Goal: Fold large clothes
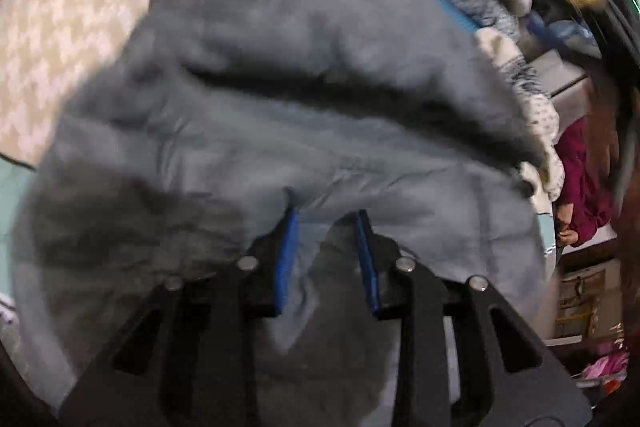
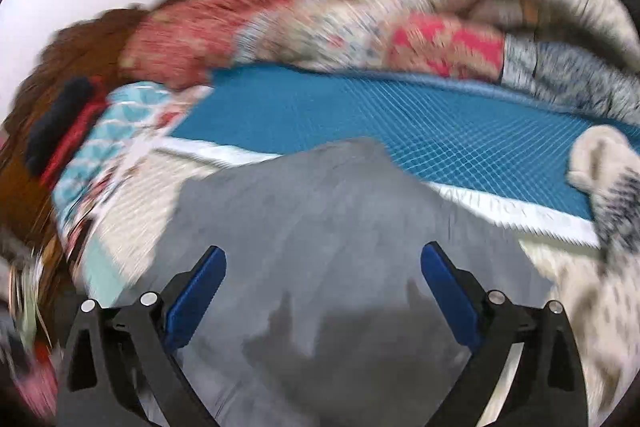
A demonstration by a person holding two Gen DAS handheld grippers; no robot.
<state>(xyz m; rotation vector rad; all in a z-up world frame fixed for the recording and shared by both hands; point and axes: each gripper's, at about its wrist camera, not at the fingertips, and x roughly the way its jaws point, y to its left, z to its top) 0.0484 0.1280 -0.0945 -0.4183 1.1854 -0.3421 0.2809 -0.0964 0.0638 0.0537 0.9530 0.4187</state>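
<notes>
A large grey garment [image 1: 280, 99] lies on a bed and fills most of the left wrist view, with a deep dark fold across its middle. My left gripper [image 1: 326, 223] sits low over its near part, jaws a little apart, with grey cloth bunched between the blue pads [image 1: 289, 255]. In the right wrist view the same grey garment [image 2: 320, 227] spreads below my right gripper [image 2: 323, 259], which is wide open and empty above it. Both views are motion-blurred.
The bed has a cream patterned cover [image 1: 60, 47] and a teal quilted blanket [image 2: 360, 115]. Piled blankets and clothes [image 2: 400, 27] line the far side. A fluffy spotted throw [image 2: 612, 211] lies at the right. A person in maroon [image 1: 580, 183] stands beside the bed.
</notes>
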